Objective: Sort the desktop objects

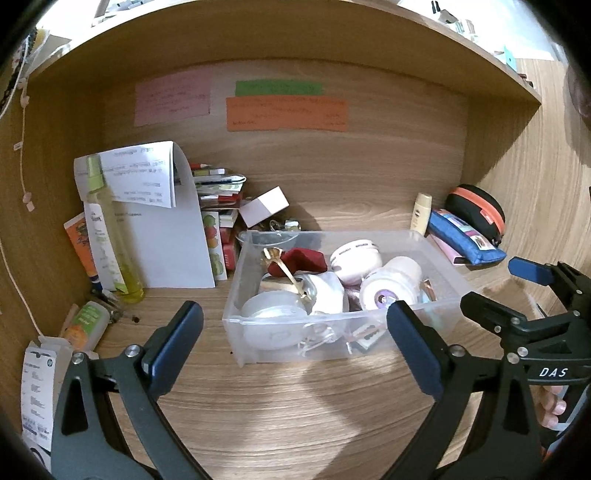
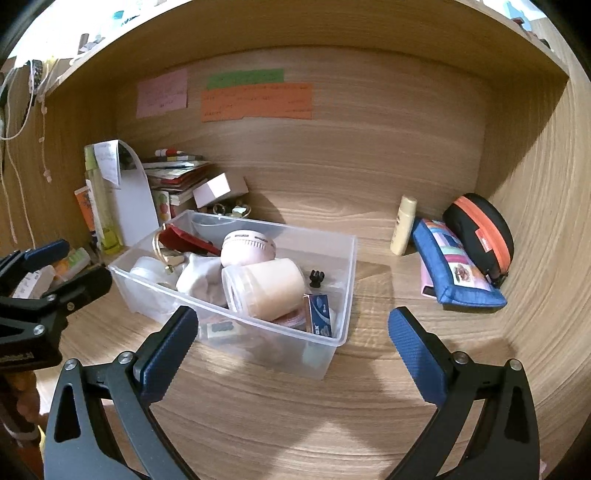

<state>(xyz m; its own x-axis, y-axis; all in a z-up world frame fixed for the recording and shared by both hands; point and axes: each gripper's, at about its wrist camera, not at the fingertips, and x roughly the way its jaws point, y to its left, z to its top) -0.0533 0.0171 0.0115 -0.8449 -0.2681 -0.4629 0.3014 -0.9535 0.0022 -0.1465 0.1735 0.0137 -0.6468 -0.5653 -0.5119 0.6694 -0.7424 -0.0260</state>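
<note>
This is a home desk nook: a wood-grain desktop boxed in by matching side and back panels under an overhead shelf. 3 handwritten paper notes, pink, green and orange, stick to the back panel. Personal clutter fills it: a stack of booklets, a yellow spray bottle, a clear plastic bin of toiletry jars, a blue pencil pouch and a black zip case.

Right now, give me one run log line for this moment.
left gripper: open, empty | right gripper: open, empty | bin: on desk, full | pouch, bottle: outside, right of bin
</note>
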